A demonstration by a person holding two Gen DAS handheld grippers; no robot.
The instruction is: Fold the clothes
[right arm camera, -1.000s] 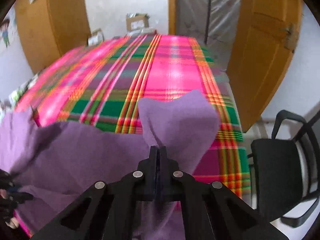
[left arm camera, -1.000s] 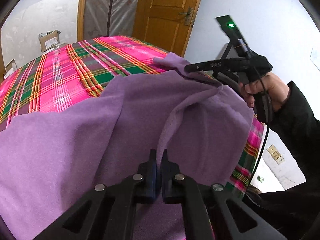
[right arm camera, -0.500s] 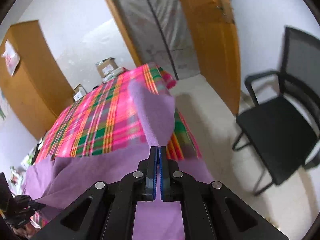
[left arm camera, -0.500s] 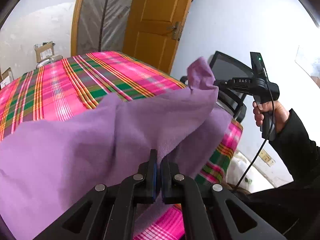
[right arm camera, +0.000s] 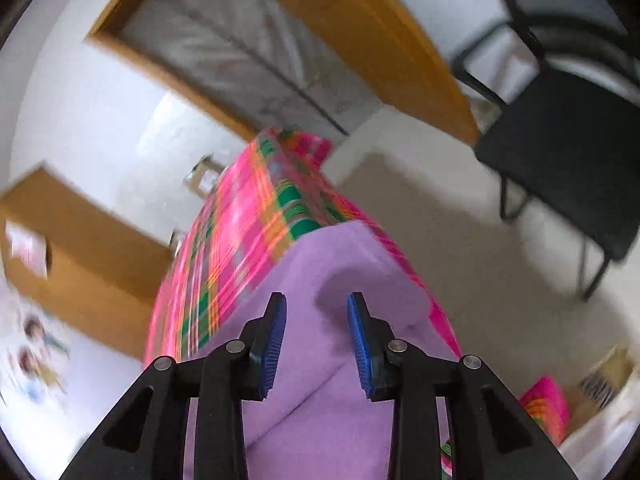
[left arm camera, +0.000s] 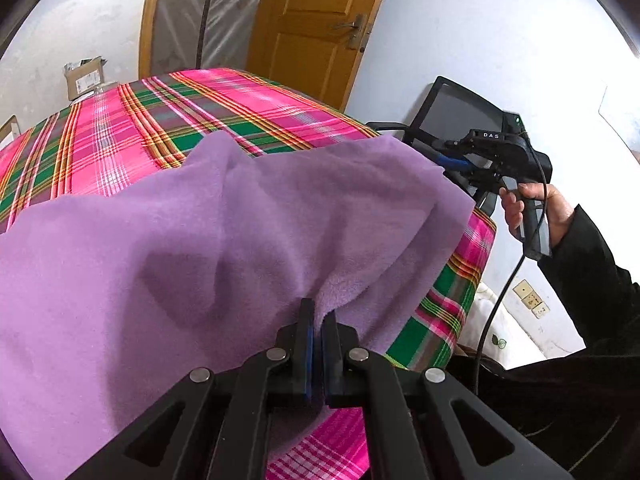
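L tongs [left arm camera: 316, 322] clamped on near edge of purple cloth [left arm camera: 248, 216], R tongs [right arm camera: 316, 312] opening w/ cloth's far corner loose between pads, so L is the hand w/ a hold.

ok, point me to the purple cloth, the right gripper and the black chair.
purple cloth [left arm camera: 200, 248], left wrist view, open middle of the fabric.
right gripper [right arm camera: 317, 340], right wrist view, midway between its fingertips, jaws opening, nothing pinched.
black chair [right arm camera: 568, 152], right wrist view, seat surface.

Bright, even daylight; left wrist view sharp, soft shadow on the purple cloth [left arm camera: 248, 240]; right wrist view motion-blurred (fisheye edges bend, corners black).
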